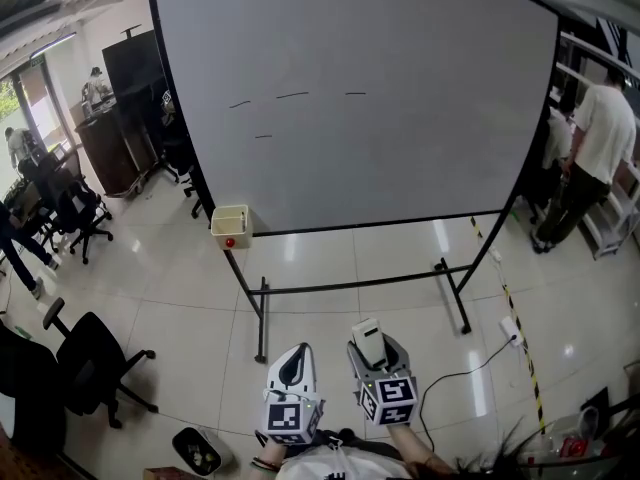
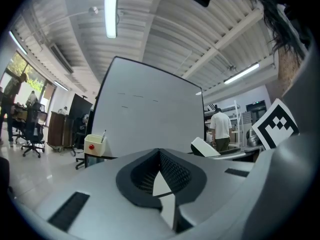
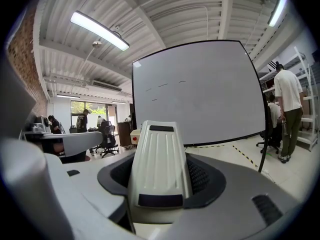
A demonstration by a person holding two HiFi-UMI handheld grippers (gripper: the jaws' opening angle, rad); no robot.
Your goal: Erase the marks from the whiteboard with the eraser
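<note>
The whiteboard (image 1: pixel 380 148) stands on a black wheeled frame ahead of me, with several short dark marks (image 1: pixel 293 95) in its upper left area. My right gripper (image 1: pixel 371 348) is low at the bottom centre, well short of the board, shut on a white eraser (image 1: pixel 367 332). In the right gripper view the ribbed eraser (image 3: pixel 160 164) fills the jaws and the whiteboard (image 3: pixel 200 94) with its marks (image 3: pixel 162 85) stands beyond. My left gripper (image 1: pixel 293 365) sits beside it, shut and empty. The left gripper view shows the pads (image 2: pixel 175 173) closed together and the whiteboard (image 2: pixel 150 124) ahead.
A cream box (image 1: pixel 231 225) with a red knob hangs at the board's lower left corner. Office chairs (image 1: pixel 95 358) stand at the left. A person (image 1: pixel 590 158) stands by shelves at the right. A power strip and cable (image 1: pixel 510 330) and striped floor tape (image 1: pixel 518 313) lie at the right.
</note>
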